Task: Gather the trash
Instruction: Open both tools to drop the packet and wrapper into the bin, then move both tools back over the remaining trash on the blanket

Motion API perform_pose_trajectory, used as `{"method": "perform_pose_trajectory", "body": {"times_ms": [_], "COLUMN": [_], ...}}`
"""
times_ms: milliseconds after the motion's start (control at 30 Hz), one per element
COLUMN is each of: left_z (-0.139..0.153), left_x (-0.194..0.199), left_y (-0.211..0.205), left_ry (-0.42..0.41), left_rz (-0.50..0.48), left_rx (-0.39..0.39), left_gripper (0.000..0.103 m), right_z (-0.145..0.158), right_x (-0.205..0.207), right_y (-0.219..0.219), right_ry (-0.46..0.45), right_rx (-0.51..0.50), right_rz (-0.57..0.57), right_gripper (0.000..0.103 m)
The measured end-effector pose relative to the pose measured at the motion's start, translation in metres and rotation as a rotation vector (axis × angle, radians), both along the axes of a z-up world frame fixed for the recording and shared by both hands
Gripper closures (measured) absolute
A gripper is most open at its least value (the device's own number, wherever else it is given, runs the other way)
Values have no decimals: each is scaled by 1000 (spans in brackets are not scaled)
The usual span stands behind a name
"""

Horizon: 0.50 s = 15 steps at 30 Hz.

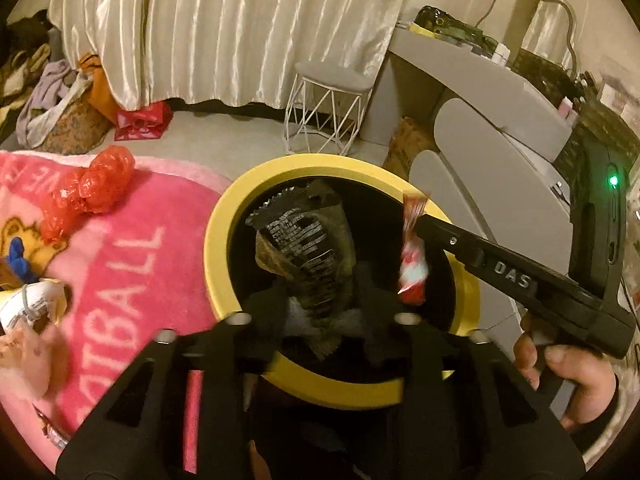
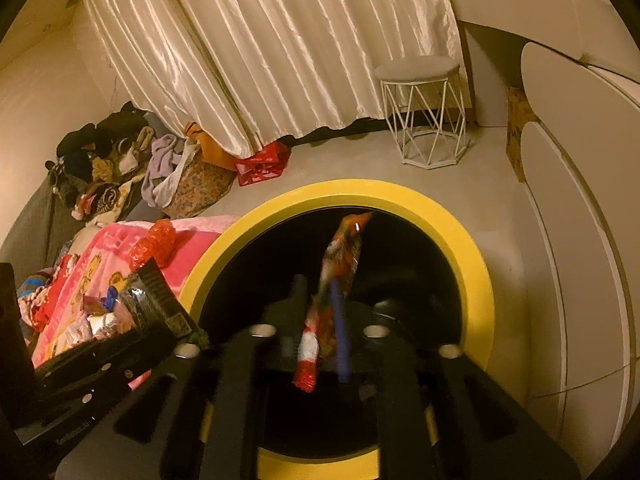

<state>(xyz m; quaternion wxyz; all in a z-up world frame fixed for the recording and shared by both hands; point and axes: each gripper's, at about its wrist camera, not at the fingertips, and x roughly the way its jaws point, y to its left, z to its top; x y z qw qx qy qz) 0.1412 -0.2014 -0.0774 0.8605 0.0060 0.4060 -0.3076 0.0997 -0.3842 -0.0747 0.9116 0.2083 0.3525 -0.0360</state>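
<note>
Left wrist view: left gripper [image 1: 320, 312] clamps a dark crinkly snack wrapper [image 1: 306, 248] at frame centre over the yellow-rimmed bin [image 1: 224, 216]. Right gripper [image 2: 320, 340] pinches a red-white candy wrapper [image 2: 340, 264]. Both seem light, slippery film; grip folded edges.

The bin [image 1: 216, 248] is showing a bright yellow rim around a black inside, and the wrapper [image 1: 308, 248] over it is looking black with white print. The other wrapper [image 2: 340, 264] is showing red, white and orange. The blanket [image 1: 132, 248] is glowing pink with white letters, the crumpled plastic [image 1: 88, 192] on it red, the curtain [image 1: 224, 28] shining cream.
</note>
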Motion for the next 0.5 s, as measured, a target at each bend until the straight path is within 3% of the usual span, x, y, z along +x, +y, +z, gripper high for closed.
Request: {"method": "perform_pose_trajectory", "body": {"times_ms": [33, 100, 233, 500], "left_z": [0, 3, 9, 22], "left_x": [2, 1, -3, -13], "left_y": [4, 10, 20, 44], "left_ry": [5, -12, -38, -81], "left_rz": [13, 33, 65, 145], "left_rx": [-7, -6, -11, -22], "left_gripper": [49, 40, 13, 11], "right_z": [0, -1, -1, 7], "right_x": [-1, 0, 0, -1], "right_y": [-2, -3, -2, 13], "right_ry": [-4, -2, -7, -36], "right_rx": [6, 3, -4, -40], "right_rz": [-7, -11, -13, 16], "right_gripper": [58, 58, 52, 44]}}
